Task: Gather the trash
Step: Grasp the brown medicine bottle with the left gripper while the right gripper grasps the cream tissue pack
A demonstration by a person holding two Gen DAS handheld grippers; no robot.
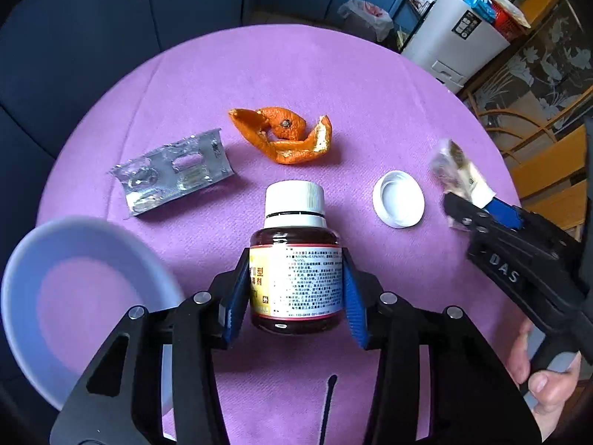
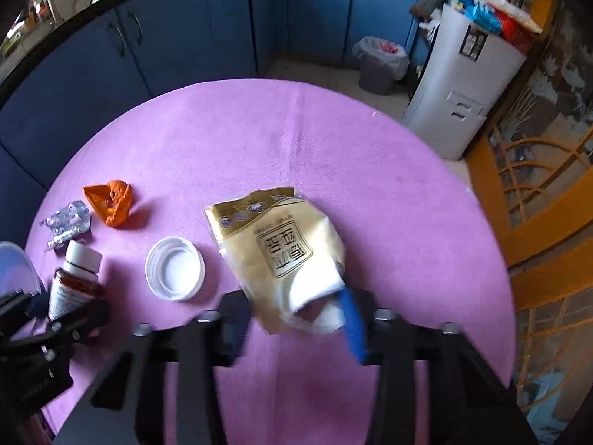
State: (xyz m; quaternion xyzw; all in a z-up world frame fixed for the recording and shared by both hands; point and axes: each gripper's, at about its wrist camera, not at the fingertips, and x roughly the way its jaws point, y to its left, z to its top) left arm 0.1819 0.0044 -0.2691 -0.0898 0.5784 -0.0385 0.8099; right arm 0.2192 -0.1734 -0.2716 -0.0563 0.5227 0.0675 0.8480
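A brown medicine bottle (image 1: 295, 239) with a white cap stands on the purple table (image 1: 296, 74). My left gripper (image 1: 295, 263) is around its labelled body, and both blue pads (image 1: 239, 296) touch its sides. In the right wrist view, the lower end of a yellow food packet (image 2: 281, 244) sits between the fingers of my right gripper (image 2: 292, 307), which is blurred. The left wrist view shows that gripper (image 1: 470, 204) at the table's right edge, pinching the crumpled packet (image 1: 454, 167). Loose on the cloth are an orange peel (image 1: 285, 135), an empty silver blister pack (image 1: 174, 170) and a white lid (image 1: 398, 198).
A pale bowl (image 1: 74, 296) sits at the table's left edge, close to my left gripper. A thin black stick (image 1: 328, 404) lies on the cloth below the bottle. Beyond the table are a lined bin (image 2: 380, 61), a white cabinet (image 2: 463, 89) and blue cupboards (image 2: 207, 29).
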